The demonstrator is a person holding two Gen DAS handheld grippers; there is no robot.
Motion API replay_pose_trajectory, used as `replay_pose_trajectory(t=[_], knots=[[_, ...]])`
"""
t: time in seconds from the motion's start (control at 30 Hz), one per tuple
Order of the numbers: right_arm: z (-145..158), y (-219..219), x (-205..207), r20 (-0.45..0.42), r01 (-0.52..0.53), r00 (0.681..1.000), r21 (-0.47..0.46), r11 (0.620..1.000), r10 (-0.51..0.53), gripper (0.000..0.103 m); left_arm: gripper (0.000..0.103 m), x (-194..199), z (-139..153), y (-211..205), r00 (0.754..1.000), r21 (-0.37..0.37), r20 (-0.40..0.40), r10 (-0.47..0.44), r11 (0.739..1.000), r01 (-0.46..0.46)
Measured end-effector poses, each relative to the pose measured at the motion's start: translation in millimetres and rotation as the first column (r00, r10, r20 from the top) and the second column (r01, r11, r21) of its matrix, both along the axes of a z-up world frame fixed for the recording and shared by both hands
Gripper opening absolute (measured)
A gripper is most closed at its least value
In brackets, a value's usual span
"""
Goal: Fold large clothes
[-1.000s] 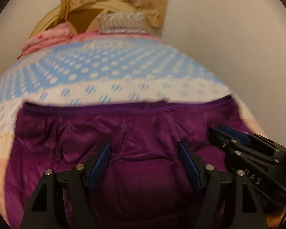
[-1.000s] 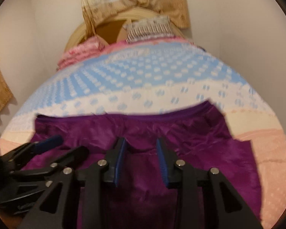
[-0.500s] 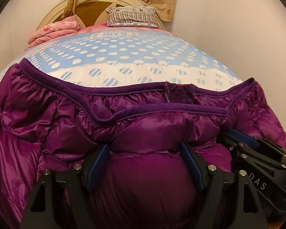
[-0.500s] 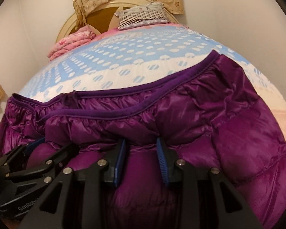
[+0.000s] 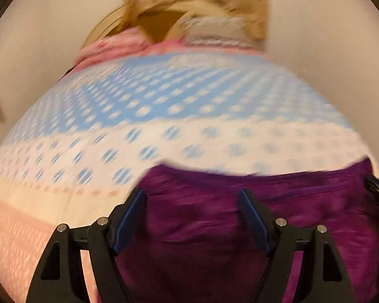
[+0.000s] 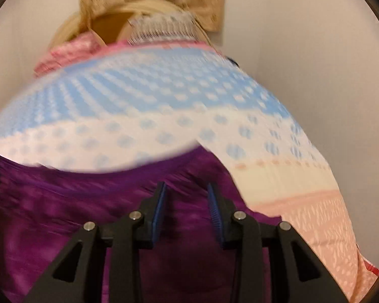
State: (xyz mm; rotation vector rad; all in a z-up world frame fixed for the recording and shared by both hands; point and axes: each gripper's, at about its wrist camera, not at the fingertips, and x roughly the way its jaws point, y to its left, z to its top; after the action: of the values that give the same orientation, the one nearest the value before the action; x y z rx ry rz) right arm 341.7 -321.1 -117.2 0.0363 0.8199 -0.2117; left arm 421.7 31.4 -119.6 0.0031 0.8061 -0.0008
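Note:
A large purple puffy jacket (image 5: 240, 214) lies on the bed; it also fills the lower left of the right wrist view (image 6: 88, 214). My left gripper (image 5: 192, 202) is open, its blue pads wide apart over the jacket's left part. My right gripper (image 6: 187, 197) is open with a narrower gap, over the jacket's right edge. Both views are blurred by motion. A dark bit of the right gripper (image 5: 377, 194) shows at the right edge of the left wrist view.
The bed has a dotted blue, white and peach cover (image 5: 164, 116), also in the right wrist view (image 6: 164, 101). A pink folded blanket (image 5: 113, 48) and a striped pillow (image 5: 214, 32) lie at the headboard. Walls stand on both sides.
Both grippers have pulled back and apart from the jacket. The jacket, bulging close to the cameras half a second ago, now lies lower and further off. The views are now blurred.

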Motion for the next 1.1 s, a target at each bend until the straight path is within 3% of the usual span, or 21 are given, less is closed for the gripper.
replay_pose_trajectory(t=[0.13,0.2,0.37,0.47,0.57,0.63,0.67,0.73,0.83,1.0,1.1], knots=[[-37,-19,-7,-0.030,0.036,0.999,0.058,0.998,-0.034,0.036,0.077,7,-45,13,0.996,-0.025,-0.081,0.032,0.999,-0.034],[-41,-20,-7,-0.020,0.032,0.999,0.075,0.997,-0.031,0.036,0.079,6,-55,14,0.997,-0.049,-0.069,0.038,0.998,-0.041],[-47,-40,-3,0.012,0.021,1.000,0.226,0.974,-0.024,0.035,0.080,6,-59,21,0.997,-0.099,-0.063,0.051,0.993,-0.057],[-49,-53,-6,0.042,0.026,0.998,0.328,0.944,-0.042,0.030,0.080,6,-59,17,0.997,-0.082,-0.060,0.055,0.995,-0.060],[-43,-45,-3,0.017,0.038,0.999,0.285,0.958,-0.045,0.030,0.081,8,-53,15,0.996,-0.052,-0.080,0.048,0.997,-0.052],[-31,-31,-3,-0.019,0.046,0.999,0.186,0.981,-0.043,0.030,0.081,-2,-44,13,0.996,0.007,-0.074,0.045,0.999,-0.045],[-17,-23,-13,0.027,0.038,0.999,0.143,0.989,-0.042,0.033,0.081,-8,-37,11,0.998,0.043,-0.053,0.046,0.998,-0.044],[8,-5,-36,0.130,0.003,0.991,0.129,0.992,-0.020,0.033,0.081,-23,-25,8,0.999,0.105,-0.007,0.047,0.993,-0.046],[35,42,-59,0.191,-0.105,0.979,0.156,0.982,0.075,0.033,0.081,-43,-6,4,1.000,0.128,0.022,0.006,0.992,-0.009],[36,110,-67,0.200,-0.228,0.963,0.239,0.944,0.182,0.033,0.081,-76,17,16,0.998,0.105,0.063,0.011,0.994,-0.018],[13,133,-61,0.165,-0.228,0.968,0.259,0.939,0.190,0.033,0.081,-91,20,23,0.997,0.095,0.071,0.021,0.995,-0.027]])
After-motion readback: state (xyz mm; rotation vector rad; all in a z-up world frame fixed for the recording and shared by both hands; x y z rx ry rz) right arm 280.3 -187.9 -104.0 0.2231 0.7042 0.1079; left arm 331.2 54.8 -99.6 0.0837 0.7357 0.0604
